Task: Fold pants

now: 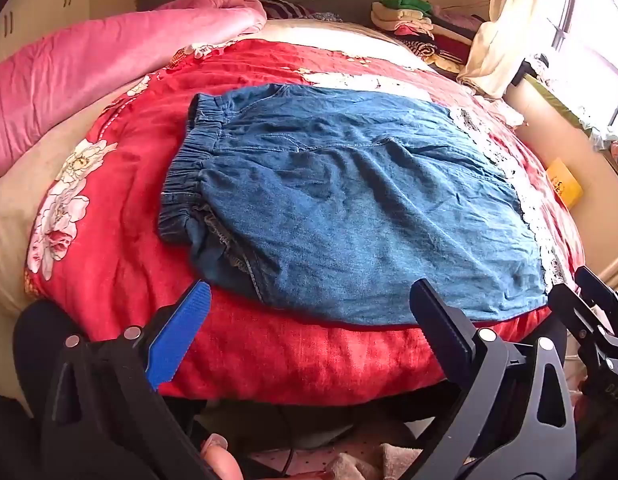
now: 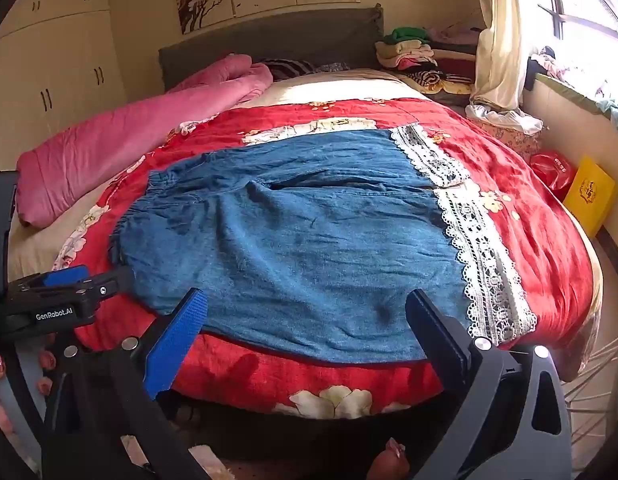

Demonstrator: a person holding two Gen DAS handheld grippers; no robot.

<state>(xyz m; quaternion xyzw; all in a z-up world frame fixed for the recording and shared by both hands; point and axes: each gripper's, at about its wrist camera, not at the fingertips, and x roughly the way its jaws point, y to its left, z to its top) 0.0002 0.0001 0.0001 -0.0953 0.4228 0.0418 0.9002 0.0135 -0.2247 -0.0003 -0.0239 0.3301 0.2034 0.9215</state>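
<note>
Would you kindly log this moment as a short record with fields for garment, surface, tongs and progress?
garment: blue denim pants, spread flat, elastic waistband at left, white lace hems at right
surface: red floral quilt on a bed, pink blanket behind
left tongs: open, holding nothing, at the near edge of the pants
right tongs: open, holding nothing, at the near edge
progress: no fold visible yet

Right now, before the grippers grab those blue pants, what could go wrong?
1. The pants lie on a soft red quilt. A hand-held gripper pinching the near edge might catch quilt fabric too and drag it along.
2. The lace hems look delicate; the right hand-held gripper, open beside them, could snag them.
3. The near edge lies close to the bed's edge, so a tug from the left hand-held gripper might slide the pants off.
</note>
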